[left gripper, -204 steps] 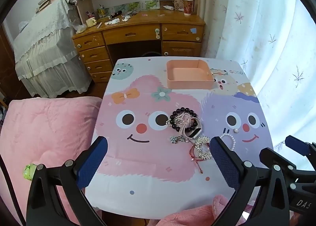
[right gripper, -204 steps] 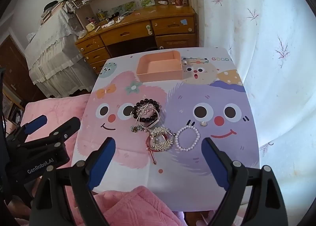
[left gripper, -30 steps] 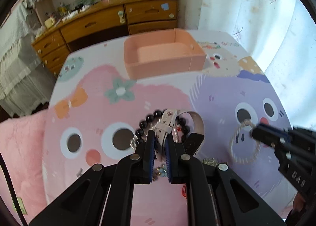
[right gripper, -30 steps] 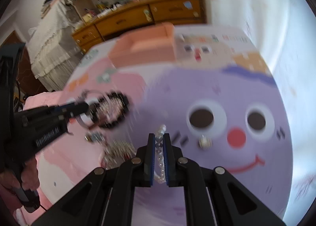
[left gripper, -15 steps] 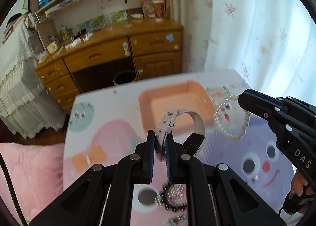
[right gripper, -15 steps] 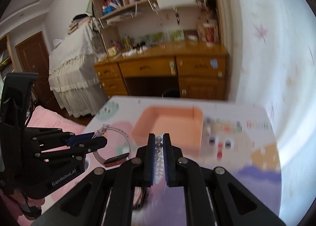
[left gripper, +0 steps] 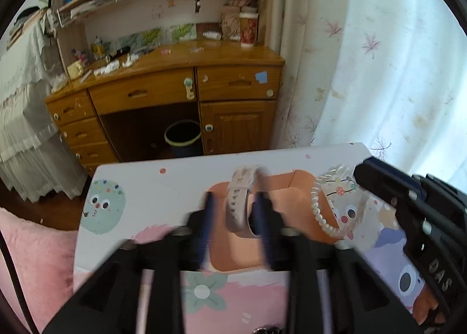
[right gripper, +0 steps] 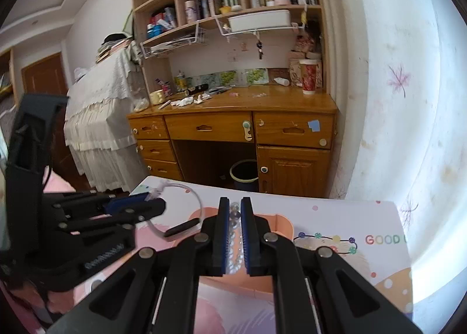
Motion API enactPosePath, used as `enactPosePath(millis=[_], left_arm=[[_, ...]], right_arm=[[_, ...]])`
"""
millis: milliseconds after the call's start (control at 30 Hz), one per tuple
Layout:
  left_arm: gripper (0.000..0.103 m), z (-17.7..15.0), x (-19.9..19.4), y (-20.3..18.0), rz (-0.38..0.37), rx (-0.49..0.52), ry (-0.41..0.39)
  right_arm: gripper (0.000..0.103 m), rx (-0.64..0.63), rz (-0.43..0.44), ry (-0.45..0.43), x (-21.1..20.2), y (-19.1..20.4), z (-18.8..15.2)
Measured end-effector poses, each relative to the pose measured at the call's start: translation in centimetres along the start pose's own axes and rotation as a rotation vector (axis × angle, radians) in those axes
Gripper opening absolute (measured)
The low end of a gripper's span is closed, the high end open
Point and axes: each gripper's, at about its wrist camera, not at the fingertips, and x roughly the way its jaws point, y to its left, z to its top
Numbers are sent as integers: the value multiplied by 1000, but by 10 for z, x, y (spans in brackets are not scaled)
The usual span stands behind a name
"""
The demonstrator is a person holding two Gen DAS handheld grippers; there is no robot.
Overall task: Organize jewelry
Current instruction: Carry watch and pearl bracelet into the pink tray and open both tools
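Observation:
My left gripper (left gripper: pixel 235 208) has its jaws parted over the pink tray (left gripper: pixel 280 234). The pale pink watch (left gripper: pixel 240 202) sits loose between the parted fingers, blurred, over the tray. In the right wrist view the left gripper (right gripper: pixel 146 202) shows at left with the watch band (right gripper: pixel 181 226) by its tips. My right gripper (right gripper: pixel 234 217) is shut on the white pearl bracelet (right gripper: pixel 233 246), held over the pink tray (right gripper: pixel 280 226). In the left wrist view the pearl bracelet (left gripper: pixel 319 214) hangs from the right gripper (left gripper: pixel 362 173) above the tray's right side.
The table (left gripper: pixel 140 188) carries a cartoon-print mat. Beyond its far edge stands a wooden desk (left gripper: pixel 175 91) with a dark bin (left gripper: pixel 182 135) under it. A curtain (left gripper: pixel 379 71) hangs at right. A pink blanket (left gripper: pixel 29 261) lies at left.
Both grippers have moved forward over the pink tray. My left gripper's jaws have opened and the watch is no longer clamped. The right gripper still clamps the pearl bracelet.

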Motion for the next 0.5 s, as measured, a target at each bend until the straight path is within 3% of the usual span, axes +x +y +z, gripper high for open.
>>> enactPosePath(millis=[67,133,333,500], left_arm=[[67,1,-3,1,1,-8,-17],[67,-1,-9,2,-19,-4,-23],[71,-11,-19,7,2,-13,6],[73,-40,-22,9,-19,-65,65]], right_arm=[[30,-9,-13,38,7,-2,-2],[43,-35,-36,37,7,-1,-5],[51,-9,-52,61,-1,-9,-13],[56,51,-59,113,-12,-18,-31]])
